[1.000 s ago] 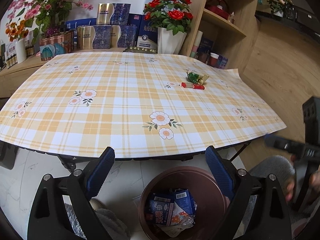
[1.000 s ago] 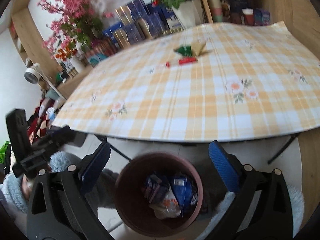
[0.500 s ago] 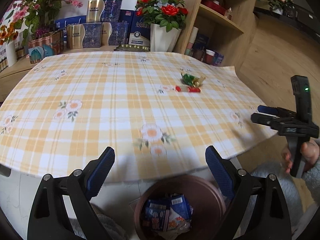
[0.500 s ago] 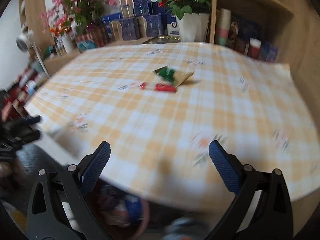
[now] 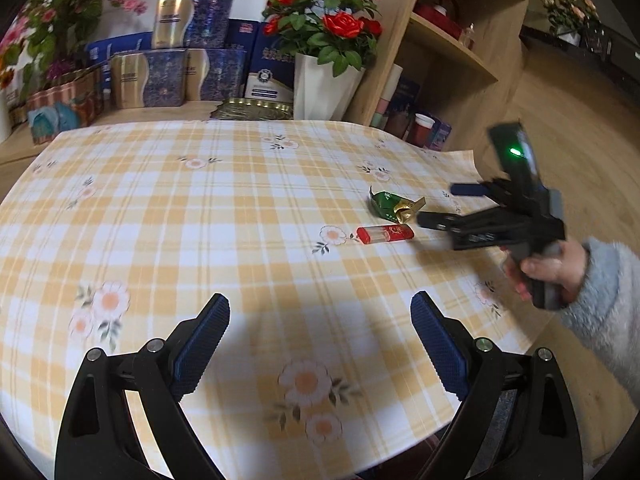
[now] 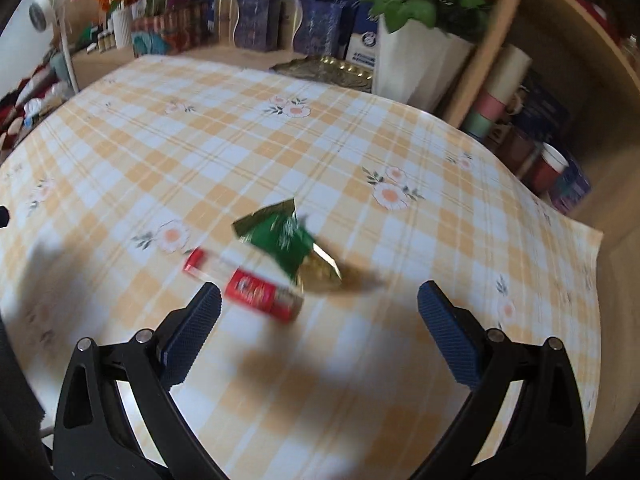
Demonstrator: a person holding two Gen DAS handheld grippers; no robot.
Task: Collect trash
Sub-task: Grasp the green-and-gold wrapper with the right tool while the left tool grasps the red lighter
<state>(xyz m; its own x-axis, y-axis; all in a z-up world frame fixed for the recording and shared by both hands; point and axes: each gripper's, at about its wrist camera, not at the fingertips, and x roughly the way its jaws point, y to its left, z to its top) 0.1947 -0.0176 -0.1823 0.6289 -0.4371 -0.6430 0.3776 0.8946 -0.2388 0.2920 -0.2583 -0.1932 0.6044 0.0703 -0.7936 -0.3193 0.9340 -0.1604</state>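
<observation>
A crumpled green and gold wrapper point(image 5: 394, 205) point(image 6: 290, 246) lies on the checked tablecloth point(image 5: 200, 208) toward the right side. Just in front of it lies a small red and clear tube-like piece of trash point(image 5: 385, 233) point(image 6: 246, 286). My right gripper point(image 6: 318, 330) hovers open just short of both pieces, nothing between its fingers; in the left wrist view the right gripper point(image 5: 444, 206) sits right beside the wrapper, held by a hand in a grey sleeve point(image 5: 600, 292). My left gripper point(image 5: 320, 344) is open and empty over the table's near part.
A white vase of red roses point(image 5: 324, 76) and blue and gold boxes point(image 5: 176, 72) stand behind the table. A wooden shelf unit point(image 5: 452, 52) with cups rises at the right. The tablecloth's right corner point(image 6: 592, 240) curls by the shelf.
Both grippers rose from the brown bin below the table edge and moved forward over the table. The right gripper closed in on the wrapper and red tube. The bin dropped out of view.
</observation>
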